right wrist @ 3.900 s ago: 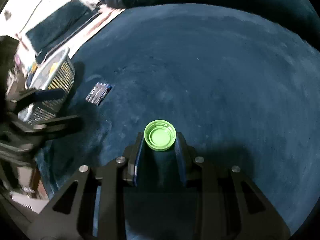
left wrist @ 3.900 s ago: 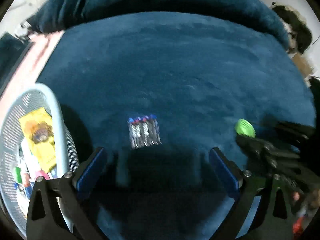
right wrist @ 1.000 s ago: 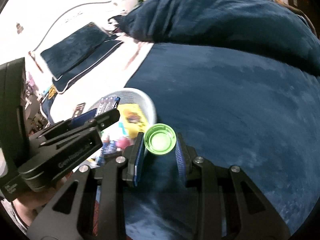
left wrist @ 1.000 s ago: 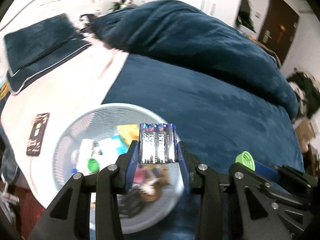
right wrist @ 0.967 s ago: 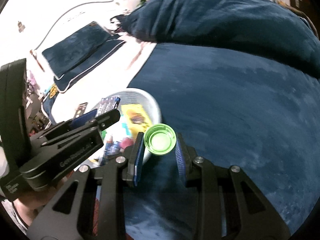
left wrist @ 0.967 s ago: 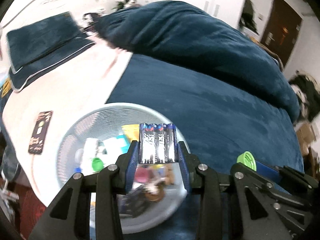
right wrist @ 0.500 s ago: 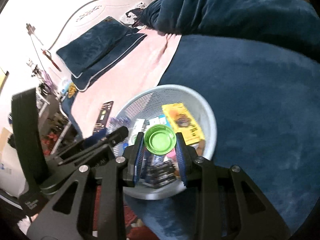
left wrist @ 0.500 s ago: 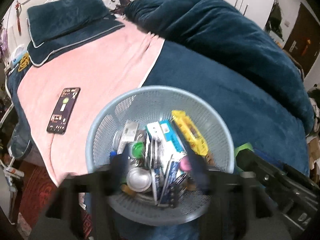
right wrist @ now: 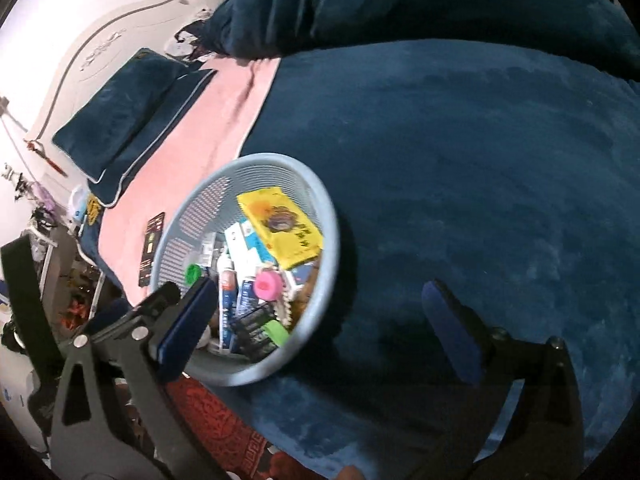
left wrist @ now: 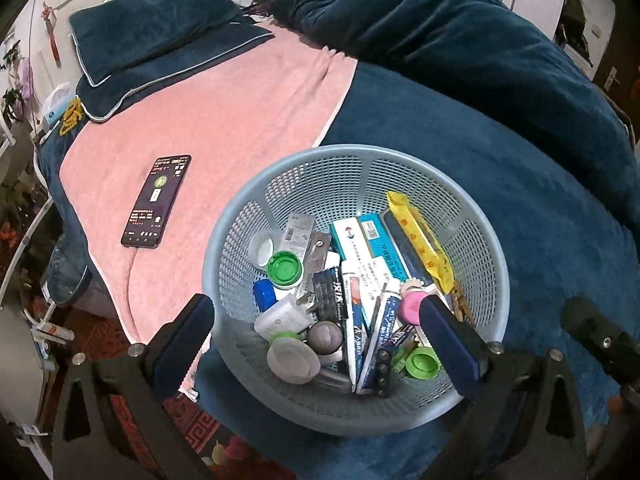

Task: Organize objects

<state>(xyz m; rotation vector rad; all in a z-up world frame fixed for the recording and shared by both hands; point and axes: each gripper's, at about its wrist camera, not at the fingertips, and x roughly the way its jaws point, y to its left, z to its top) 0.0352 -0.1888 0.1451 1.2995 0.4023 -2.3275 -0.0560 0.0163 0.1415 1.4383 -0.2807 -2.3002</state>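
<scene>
While the left gripper point(left wrist: 316, 328) hovers over the light blue basket point(left wrist: 476, 220), its jaws stand wide and hold nothing; they have just been opening. One second ago they clamped the battery pack point(left wrist: 384, 358). Now this pack lies at the near wall of the basket, its long axis leaning from the near rim up toward the right, beside a green cap point(left wrist: 423, 362). Around them the basket holds a yellow packet point(left wrist: 420, 240), white and blue boxes, a toothpaste tube point(left wrist: 355, 320), a pink round thing point(left wrist: 412, 307), a second green cap point(left wrist: 285, 269) and a grey lid. A phone point(left wrist: 157, 200) lies on the pink sheet point(left wrist: 224, 120), well apart from the basket.

From the right wrist, the right gripper point(right wrist: 320, 320) is also spread wide and empty, its jaws having just been opening. The green cap point(right wrist: 277, 332) it pinched before now rests in the basket point(right wrist: 324, 200), touching the batteries point(right wrist: 256, 326). The basket stands on the dark blue blanket point(right wrist: 460, 160).
</scene>
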